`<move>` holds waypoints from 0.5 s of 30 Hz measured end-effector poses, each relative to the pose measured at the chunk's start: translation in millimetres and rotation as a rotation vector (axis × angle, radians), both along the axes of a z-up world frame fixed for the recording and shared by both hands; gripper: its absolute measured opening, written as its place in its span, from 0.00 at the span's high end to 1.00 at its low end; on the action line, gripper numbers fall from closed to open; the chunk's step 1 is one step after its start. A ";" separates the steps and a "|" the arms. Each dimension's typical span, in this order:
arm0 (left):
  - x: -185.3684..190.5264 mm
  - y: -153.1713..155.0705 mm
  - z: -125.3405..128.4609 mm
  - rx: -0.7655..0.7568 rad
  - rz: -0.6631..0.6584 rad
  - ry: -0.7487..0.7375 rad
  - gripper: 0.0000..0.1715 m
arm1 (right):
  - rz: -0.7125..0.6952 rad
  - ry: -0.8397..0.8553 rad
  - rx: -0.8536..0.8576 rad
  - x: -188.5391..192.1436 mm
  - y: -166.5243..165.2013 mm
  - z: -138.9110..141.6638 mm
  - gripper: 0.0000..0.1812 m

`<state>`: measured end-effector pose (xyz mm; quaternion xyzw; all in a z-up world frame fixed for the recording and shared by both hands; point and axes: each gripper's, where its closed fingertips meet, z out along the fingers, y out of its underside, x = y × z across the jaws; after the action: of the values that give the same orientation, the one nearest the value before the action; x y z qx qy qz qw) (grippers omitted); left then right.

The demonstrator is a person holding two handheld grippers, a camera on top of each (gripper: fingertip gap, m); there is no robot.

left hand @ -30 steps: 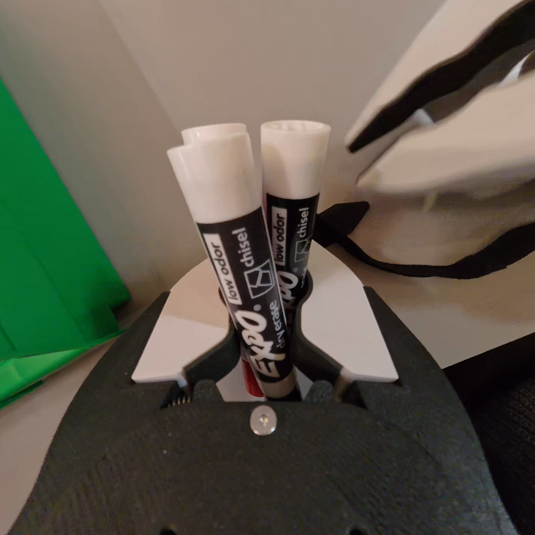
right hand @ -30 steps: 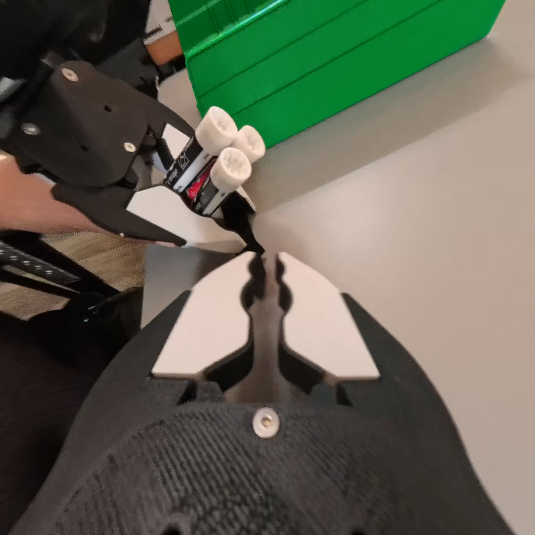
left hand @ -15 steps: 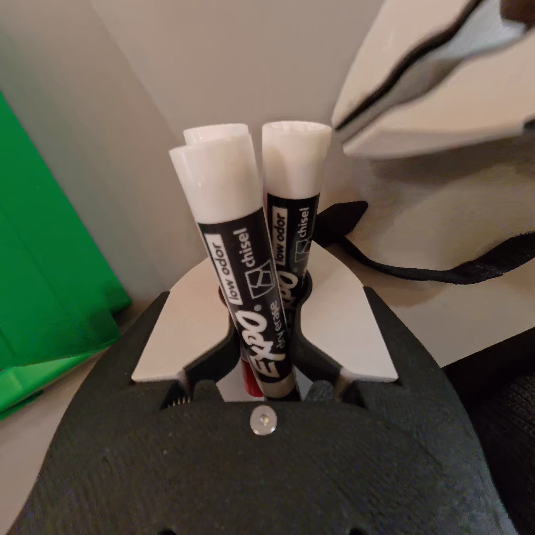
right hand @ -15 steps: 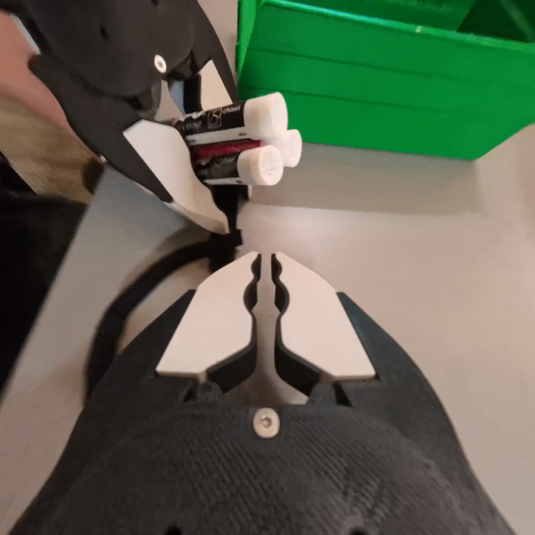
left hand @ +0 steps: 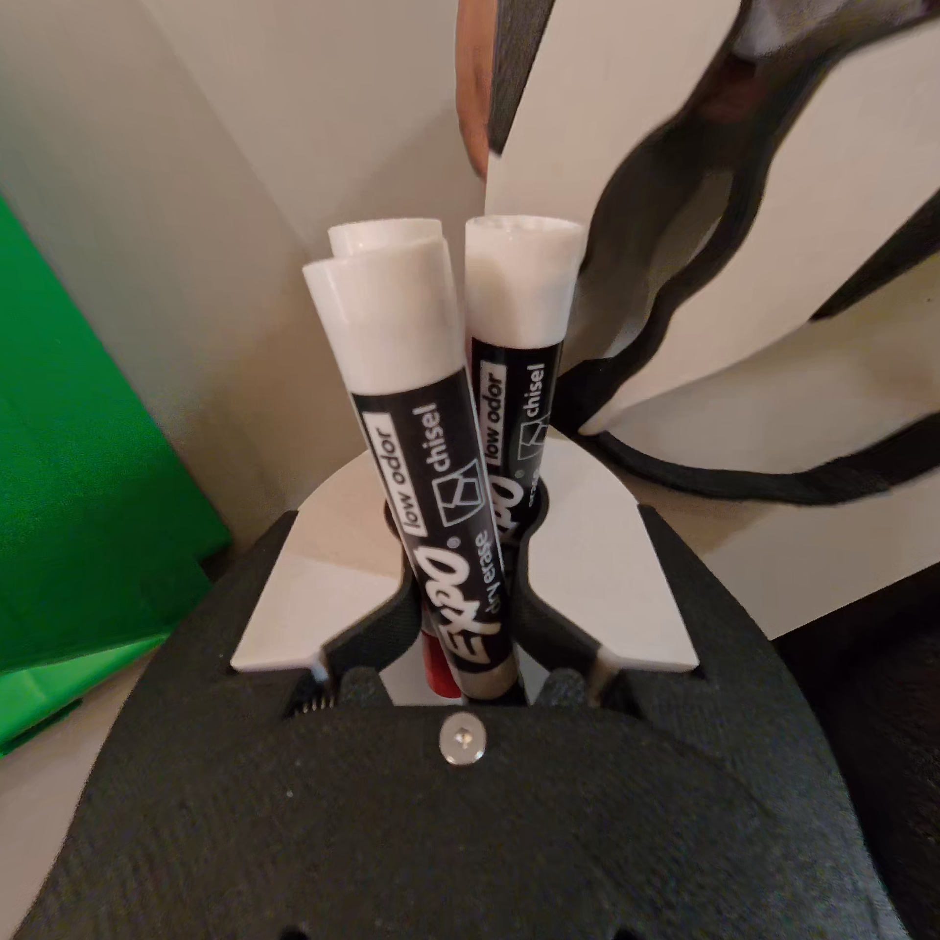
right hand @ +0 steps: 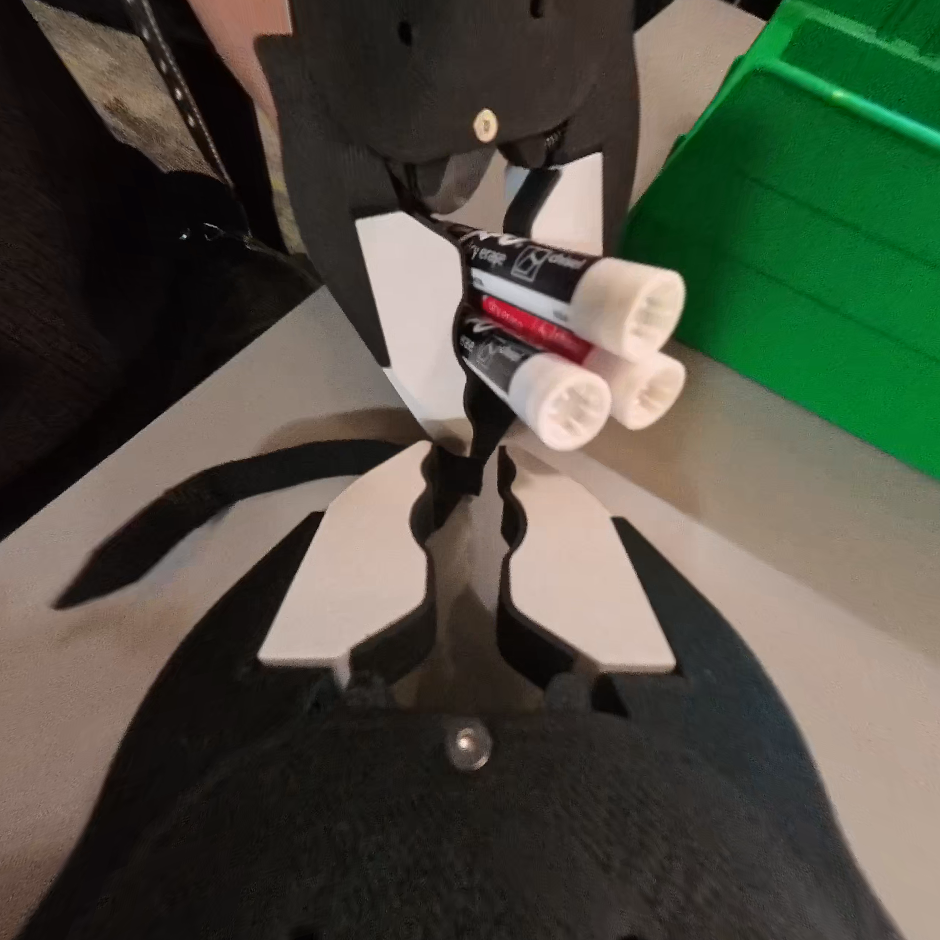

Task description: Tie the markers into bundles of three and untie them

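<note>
My left gripper (left hand: 463, 458) is shut on three dry-erase markers (left hand: 437, 458), two black and one red, with their white ends pointing forward. It also shows at the top of the right wrist view (right hand: 458, 437), where the markers (right hand: 534, 315) stick out to the right. My right gripper (right hand: 465, 452) is open and empty, its tips just below the left gripper's tips and close to the markers' white ends. A black strap's end (right hand: 458, 473) lies on the table between its tips. Its white fingers (left hand: 763, 254) fill the upper right of the left wrist view.
A green plastic bin (right hand: 814, 254) stands on the beige table (right hand: 763, 559) beyond the markers and shows at the left in the left wrist view (left hand: 76, 407). The black strap (right hand: 229, 483) curves over the table to the left. The table edge and dark cloth (right hand: 76, 330) lie left. Less than 4 cm separates the two grippers' tips.
My right gripper has swung in close to the left gripper and its jaws have opened wider. The left gripper has kept still with the markers in it.
</note>
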<state>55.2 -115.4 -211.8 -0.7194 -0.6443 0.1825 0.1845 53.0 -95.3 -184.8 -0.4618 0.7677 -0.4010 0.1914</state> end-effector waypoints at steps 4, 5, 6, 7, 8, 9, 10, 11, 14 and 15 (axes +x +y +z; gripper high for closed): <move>0.0 0.1 -0.1 0.005 0.013 0.012 0.74 | 0.040 0.089 -0.040 4.2 1.6 -5.6 0.90; 0.1 0.1 -0.1 0.005 0.015 0.010 0.74 | 0.041 0.107 -0.035 1.0 2.4 -7.0 0.91; -0.1 0.1 0.0 0.005 0.016 0.009 0.74 | 0.038 0.119 -0.028 -2.3 3.1 -9.1 0.91; -0.2 0.1 0.0 0.005 0.018 0.008 0.74 | 0.035 0.122 -0.021 -5.1 3.9 -11.4 0.92; -0.2 0.2 0.0 0.005 0.019 0.008 0.74 | 0.031 0.115 -0.015 -7.5 4.8 -13.5 0.93; -0.3 0.1 0.0 0.005 0.021 0.010 0.74 | 0.029 0.108 -0.009 -9.7 6.3 -14.5 0.95; -0.2 0.2 0.0 0.005 0.023 0.011 0.74 | 0.038 0.095 -0.002 -10.3 9.2 -12.9 0.97; -0.2 0.2 0.0 0.006 0.024 0.013 0.74 | 0.054 0.082 0.024 -10.5 14.4 -12.2 0.98; -0.2 0.2 0.1 0.006 0.026 0.010 0.74 | 0.060 0.080 0.082 -12.5 22.9 -18.1 0.98; -0.2 0.1 0.1 0.006 0.026 0.010 0.74 | 0.061 0.084 0.077 -11.6 23.6 -18.1 0.98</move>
<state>55.0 -115.3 -211.7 -0.7096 -0.6531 0.1866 0.1874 41.4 -71.6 -203.0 -0.4937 0.7755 -0.3453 0.1886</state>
